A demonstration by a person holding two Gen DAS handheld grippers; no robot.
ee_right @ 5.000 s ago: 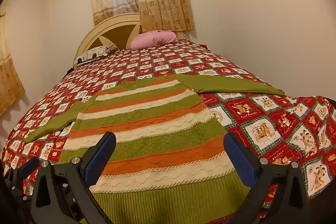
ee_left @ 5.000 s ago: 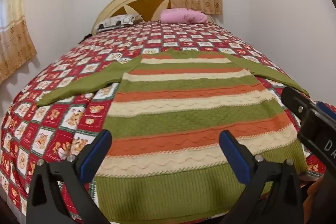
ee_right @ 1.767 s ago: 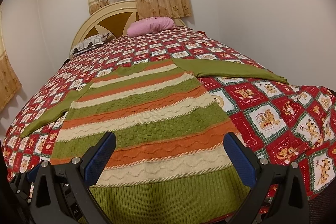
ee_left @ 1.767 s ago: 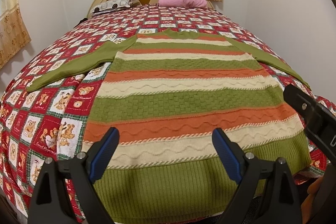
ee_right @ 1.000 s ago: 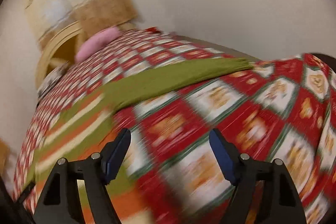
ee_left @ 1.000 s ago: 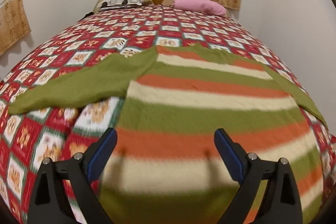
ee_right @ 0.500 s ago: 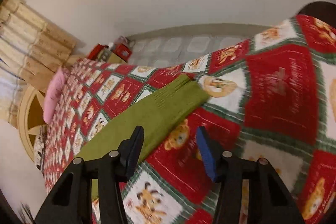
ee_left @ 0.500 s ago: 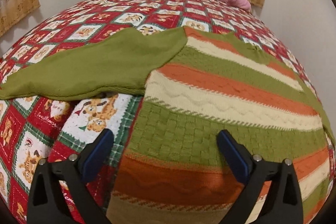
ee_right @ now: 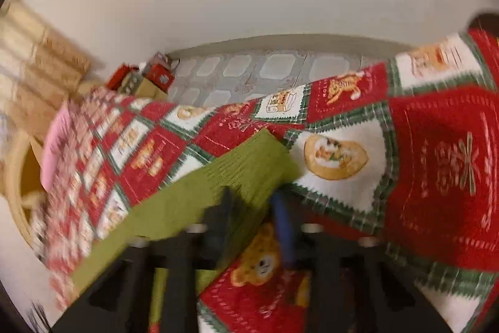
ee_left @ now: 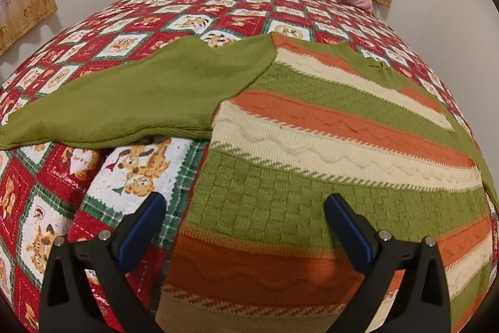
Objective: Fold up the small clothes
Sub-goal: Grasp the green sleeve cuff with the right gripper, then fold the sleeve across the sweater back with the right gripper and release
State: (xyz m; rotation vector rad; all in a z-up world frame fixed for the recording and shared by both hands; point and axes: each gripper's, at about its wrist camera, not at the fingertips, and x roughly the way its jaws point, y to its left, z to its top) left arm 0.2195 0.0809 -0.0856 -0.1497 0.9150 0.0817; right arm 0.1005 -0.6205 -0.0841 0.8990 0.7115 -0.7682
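Sweater (ee_left: 312, 145) cuff (ee_right: 259, 167) edge between closing right tongs (ee_right: 252, 202); left tongs (ee_left: 243, 220) wide

The right wrist view was motion-blurred. The sleeve cuff (ee_right: 249, 167) ran between the right gripper (ee_right: 254, 208) fingers, which hid its near edge; contact could not be confirmed. The sweater (ee_left: 312, 177) hem was cut off by the left wrist view's lower edge.

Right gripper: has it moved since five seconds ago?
Yes. The right gripper has swung off the striped sweater's body, away from the cream wooden headboard, out to the green ribbed sleeve cuff; its jaws have just been closing, cuff between them.
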